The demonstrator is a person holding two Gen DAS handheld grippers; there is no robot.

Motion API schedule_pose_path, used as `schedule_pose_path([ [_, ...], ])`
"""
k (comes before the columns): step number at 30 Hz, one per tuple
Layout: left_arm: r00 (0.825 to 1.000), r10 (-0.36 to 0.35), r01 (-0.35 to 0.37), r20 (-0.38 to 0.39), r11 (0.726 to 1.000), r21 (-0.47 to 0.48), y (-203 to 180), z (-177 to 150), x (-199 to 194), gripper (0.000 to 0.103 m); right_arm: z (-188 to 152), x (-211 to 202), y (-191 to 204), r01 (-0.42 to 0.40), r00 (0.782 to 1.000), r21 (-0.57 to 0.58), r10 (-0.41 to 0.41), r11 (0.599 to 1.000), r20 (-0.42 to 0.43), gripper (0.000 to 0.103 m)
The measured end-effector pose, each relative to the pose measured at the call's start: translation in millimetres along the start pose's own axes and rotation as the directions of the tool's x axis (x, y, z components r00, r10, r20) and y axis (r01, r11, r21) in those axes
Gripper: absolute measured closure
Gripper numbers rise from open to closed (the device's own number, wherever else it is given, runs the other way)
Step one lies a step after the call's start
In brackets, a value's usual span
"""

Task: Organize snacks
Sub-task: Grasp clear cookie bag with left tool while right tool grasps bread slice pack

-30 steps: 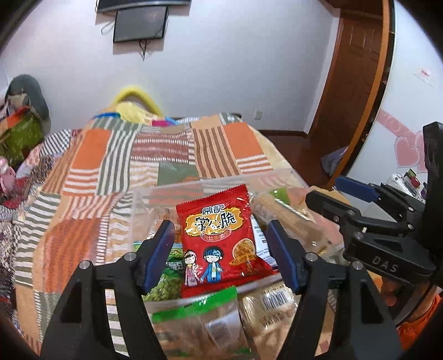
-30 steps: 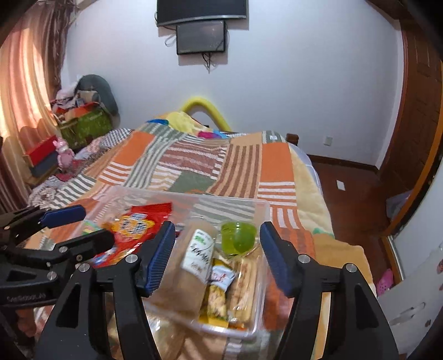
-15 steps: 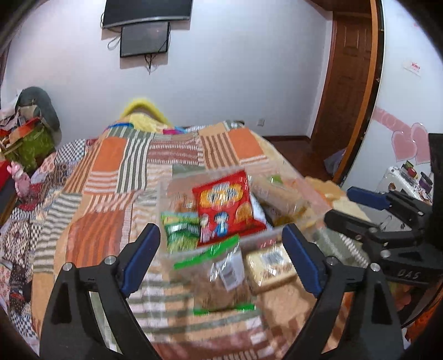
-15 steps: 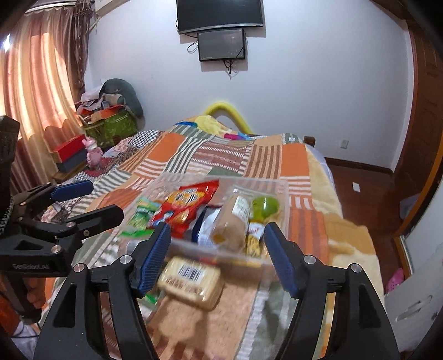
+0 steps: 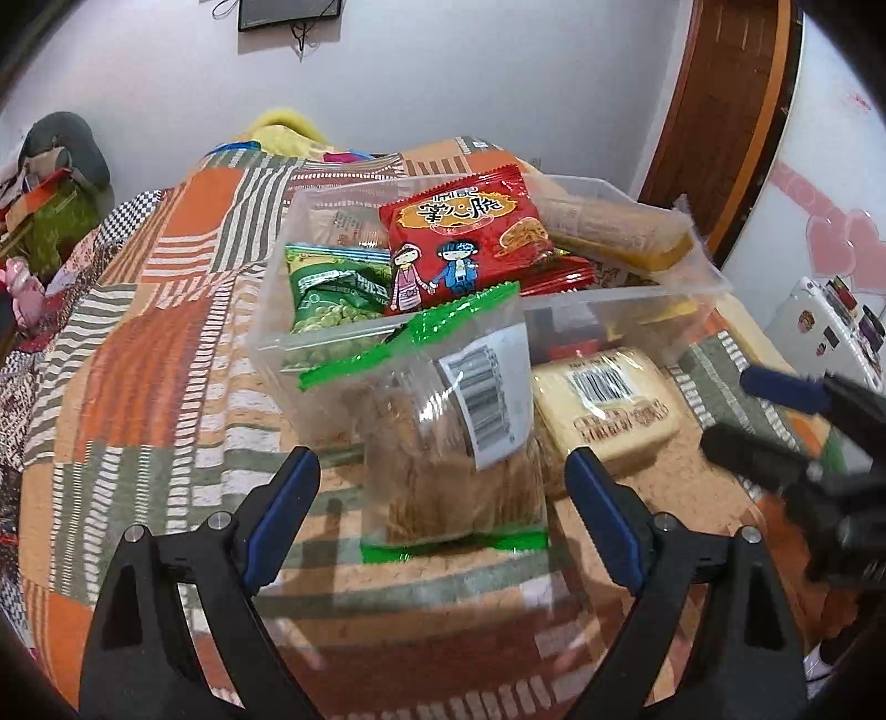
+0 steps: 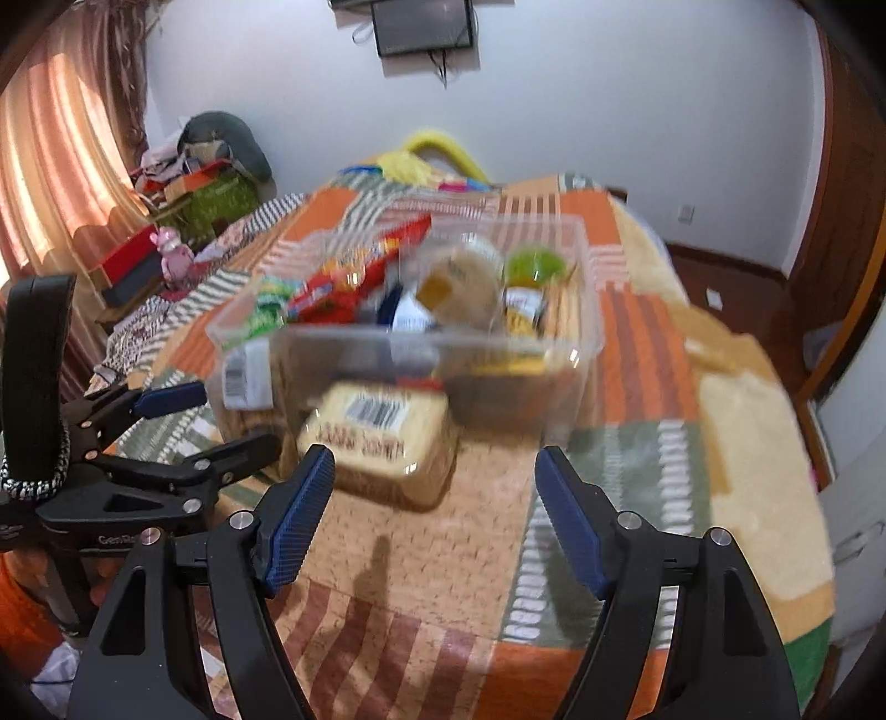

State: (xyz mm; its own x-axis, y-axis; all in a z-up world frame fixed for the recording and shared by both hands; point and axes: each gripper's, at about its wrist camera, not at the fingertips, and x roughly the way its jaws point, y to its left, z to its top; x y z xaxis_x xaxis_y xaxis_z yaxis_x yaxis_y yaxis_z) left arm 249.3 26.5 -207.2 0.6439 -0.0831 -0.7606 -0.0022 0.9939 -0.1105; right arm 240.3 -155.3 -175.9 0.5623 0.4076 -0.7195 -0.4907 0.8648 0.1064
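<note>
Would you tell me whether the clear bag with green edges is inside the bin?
Out: the bag stands on the bedspread, leaning against the clear bin's near wall.

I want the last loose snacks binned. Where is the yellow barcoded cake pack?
In both wrist views the yellow cake pack lies on the quilt outside the clear bin, against its near wall, right of the green-edged bag.

The left wrist camera looks forward and steeply down along its own fingers, close over the patchwork bedspread, with the clear snack bin at 12 o'clock. The right wrist camera looks down likewise from slightly farther back, bin at 12 o'clock. Both views share the bin, the yellow barcoded packet, the bedspread and the far wall screen.
</note>
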Motion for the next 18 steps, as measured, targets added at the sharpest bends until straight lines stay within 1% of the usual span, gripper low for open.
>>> schedule_pose_path([
  [3, 1.0, -0.017, 0.017, 0.01, 0.999, -0.027, 4, 2, 5, 0.013, 0, 9, 7, 0.003, 1.0, -0.01, -0.004, 1.0, -0.018, 0.031],
  [4, 1.0, -0.021, 0.022, 0.015, 0.999, -0.034, 6, 1, 5, 0.02, -2, 9, 10, 0.001, 1.0, -0.012, -0.001, 1.0, -0.021, 0.031],
  [5, 1.0, -0.025, 0.025, 0.015, 0.999, -0.033, 7, 2, 5, 0.032, 0, 13, 13, -0.005, 1.0, -0.016, 0.004, 1.0, -0.028, 0.031],
  [6, 0.999, -0.046, 0.046, 0.004, 0.999, -0.028, 9, 0, 6, 0.038, -1, 13, 14, -0.008, 1.0, -0.019, 0.007, 1.0, -0.03, 0.03],
  [7, 0.999, -0.051, 0.051, -0.005, 0.998, -0.028, 10, -1, 7, 0.045, 1, 16, 18, -0.01, 0.999, -0.024, 0.01, 1.0, -0.031, 0.027],
  [8, 0.999, -0.05, 0.05, -0.002, 0.998, -0.027, 13, -3, 6, 0.05, 1, 18, 19, -0.01, 0.999, -0.028, 0.009, 1.0, -0.031, 0.023],
  [11, 0.999, -0.035, 0.036, 0.01, 0.999, -0.02, 20, -8, -1, 0.053, -1, 22, 23, -0.007, 0.999, -0.042, 0.006, 0.999, -0.035, 0.021],
  [15, 0.999, -0.028, 0.029, 0.018, 0.999, -0.035, 35, -14, -12, 0.054, 0, 34, 31, -0.007, 0.998, -0.061, 0.003, 0.998, -0.065, 0.02],
  [18, 1.0, -0.014, 0.014, 0.023, 1.0, -0.024, 39, -19, -19, 0.054, 2, 42, 37, 0.008, 0.996, -0.078, -0.015, 0.997, -0.085, 0.018],
])
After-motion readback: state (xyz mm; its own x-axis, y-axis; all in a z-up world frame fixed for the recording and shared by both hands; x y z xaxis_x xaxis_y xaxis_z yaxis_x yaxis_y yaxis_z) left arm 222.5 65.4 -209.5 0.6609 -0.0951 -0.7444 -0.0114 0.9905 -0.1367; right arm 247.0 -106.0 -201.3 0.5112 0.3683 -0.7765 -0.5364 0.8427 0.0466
